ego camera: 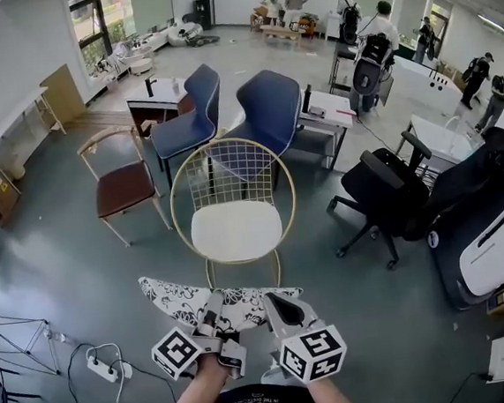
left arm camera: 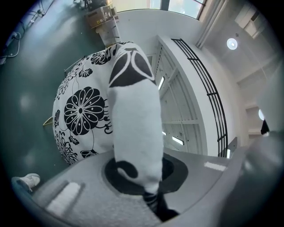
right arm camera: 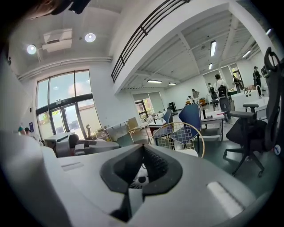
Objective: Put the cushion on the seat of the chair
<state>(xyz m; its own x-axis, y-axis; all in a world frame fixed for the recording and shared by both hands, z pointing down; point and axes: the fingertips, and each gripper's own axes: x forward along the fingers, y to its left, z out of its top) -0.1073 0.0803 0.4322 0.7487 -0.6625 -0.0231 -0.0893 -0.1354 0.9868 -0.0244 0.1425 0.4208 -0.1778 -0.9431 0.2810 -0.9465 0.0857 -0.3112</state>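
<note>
The cushion [ego camera: 177,299] is white with black flowers on it. It is up in the air, low in the head view, and it lies nearly flat. It is not on the chair yet.

The left tool [ego camera: 212,313] is clenched on the near edge of the cushion. In the left gripper view, a fold of the cushion sticks up out of the closed jaws, and the flower side bulges out to the left.

The right tool [ego camera: 280,309] is next to the left tool, further right along the same edge. In the right gripper view, its jaws are close together with a bit of the flowered cloth pinched between them. So both tools are grasping the cushion.

The chair [ego camera: 230,176] stands just past the cushion, right in front of it. It has a round gold wire back. Its white seat [ego camera: 236,233] has nothing on it. The right gripper view looks over the jaws at this chair too.

Behind it are two blue chairs [ego camera: 269,106] beside a counter [ego camera: 332,109]. A chair with a brown seat [ego camera: 125,186] is to the left. A black office chair [ego camera: 384,192] is to the right. A white power strip [ego camera: 104,368] lies on the grey floor [ego camera: 80,257] at the left. Some people [ego camera: 378,33] stand far away at the back of the room.
</note>
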